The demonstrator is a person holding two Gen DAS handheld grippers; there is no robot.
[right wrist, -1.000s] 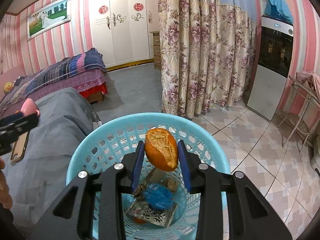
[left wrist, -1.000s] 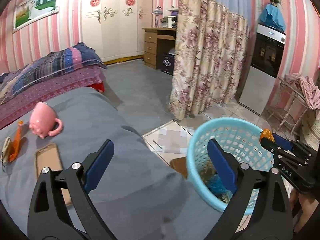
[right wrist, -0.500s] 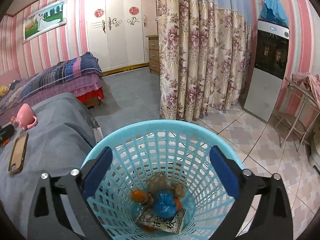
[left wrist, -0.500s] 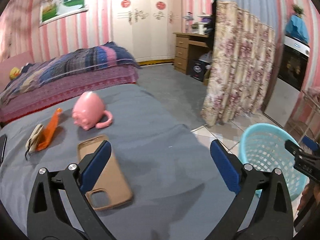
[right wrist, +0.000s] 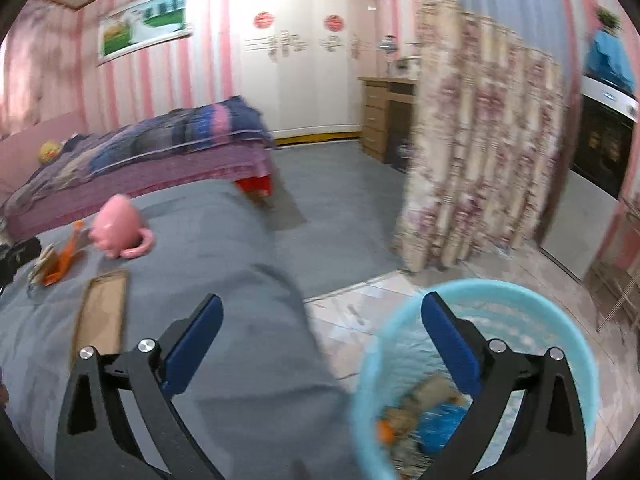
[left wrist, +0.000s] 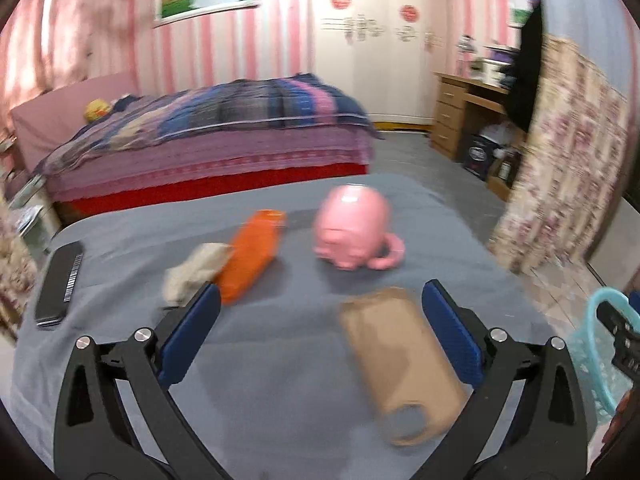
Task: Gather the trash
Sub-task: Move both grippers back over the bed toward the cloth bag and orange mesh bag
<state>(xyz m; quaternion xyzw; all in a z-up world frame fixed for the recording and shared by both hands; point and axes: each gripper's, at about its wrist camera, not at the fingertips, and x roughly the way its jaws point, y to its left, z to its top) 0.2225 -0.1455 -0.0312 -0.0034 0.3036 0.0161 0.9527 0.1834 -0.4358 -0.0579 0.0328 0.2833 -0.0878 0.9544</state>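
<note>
Bed (left wrist: pixel 280 380) in grey cover fills the foreground; a second bed (left wrist: pixel 208 136) with a striped blanket sits behind it against the pink striped wall. Floral curtain (right wrist: pixel 480 168) hangs on the right, wardrobe (right wrist: pixel 304 60) and wooden desk (right wrist: pixel 380 116) at the back.

Blue mesh basket (right wrist: pixel 576 320) stands on the tiled floor just beside the grey bed's edge. Trash already in it: an orange bit, something blue, some brownish wrappers, too blurred to name.

Right gripper (right wrist: pixel 318 328) is above the gap between bed edge and basket, jaws wide, nothing between them. One jaw overlaps the basket rim in the right wrist view.

Left gripper (left wrist: pixel 318 316) points down over the grey bed, jaws wide, empty.

On the grey bed, big to small:
- tan phone case (left wrist: pixel 400 360), flat, lying between the left jaws in view, not touched by them
- black remote-like device (left wrist: pixel 58 284), far left, well apart from the rest
- pink pig-shaped mug (left wrist: pixel 352 228), tipped over, handle to the right
- orange wrapper (left wrist: pixel 252 256), just beside the mug
- crumpled beige scrap (left wrist: pixel 196 272), touching the orange wrapper, near the left jaw's tip

Both views motion-blurred.
</note>
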